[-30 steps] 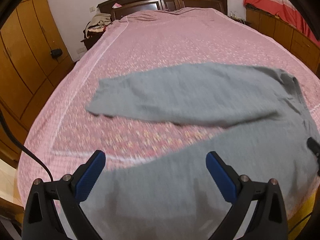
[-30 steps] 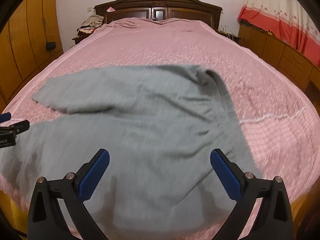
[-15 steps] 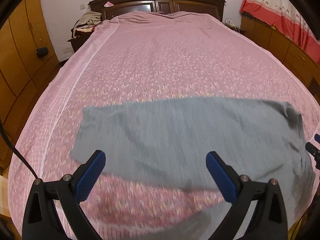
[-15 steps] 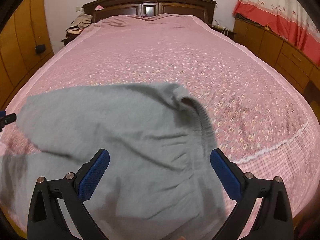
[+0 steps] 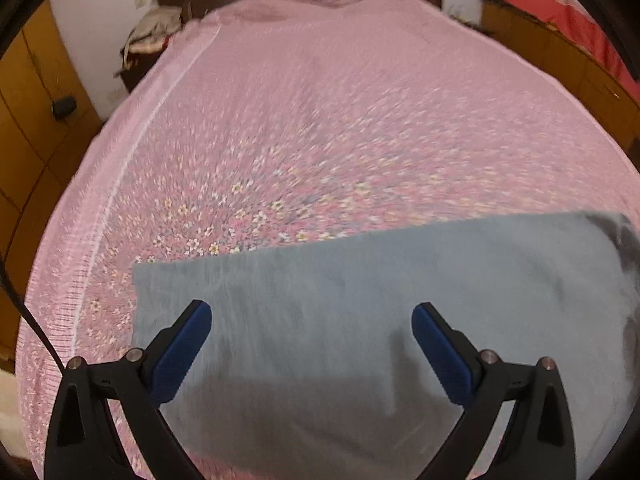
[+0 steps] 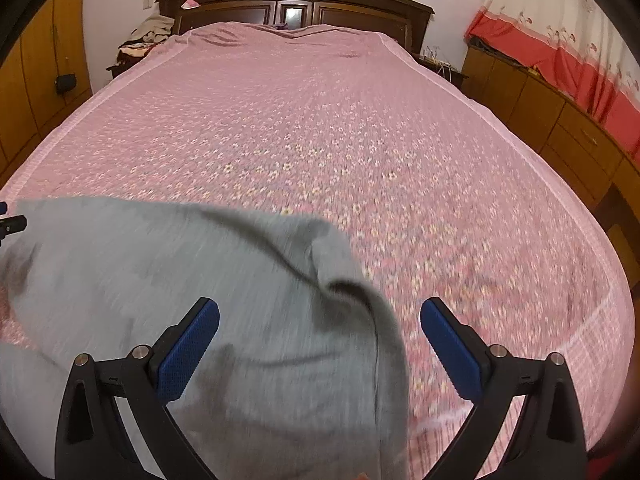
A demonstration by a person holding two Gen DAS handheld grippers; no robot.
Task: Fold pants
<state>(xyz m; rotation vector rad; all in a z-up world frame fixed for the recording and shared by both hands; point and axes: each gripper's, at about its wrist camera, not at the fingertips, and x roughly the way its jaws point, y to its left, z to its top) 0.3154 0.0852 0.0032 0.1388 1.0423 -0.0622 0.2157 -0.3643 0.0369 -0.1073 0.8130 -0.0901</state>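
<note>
Grey pants (image 5: 360, 300) lie flat on the pink flowered bed (image 5: 320, 120), near its foot. In the left wrist view my left gripper (image 5: 311, 332) is open and empty, low over one pant leg near its cuff end at the left. In the right wrist view the pants (image 6: 200, 280) show their rumpled waistband (image 6: 344, 280). My right gripper (image 6: 319, 332) is open and empty, low over the waist end. The left gripper's tip (image 6: 12, 224) shows at the far left edge of that view.
A dark wooden headboard (image 6: 292, 8) stands at the far end of the bed. Wooden wardrobes (image 5: 24, 120) line the left side. Low cabinets (image 6: 552, 112) under a red and white curtain (image 6: 560, 32) run along the right. A heap of clothes (image 6: 148, 36) sits beside the headboard.
Both grippers have moved forward and down over the pants. The far pant leg now lies right under the left gripper, and the waistband is close under the right one. Both stay open.
</note>
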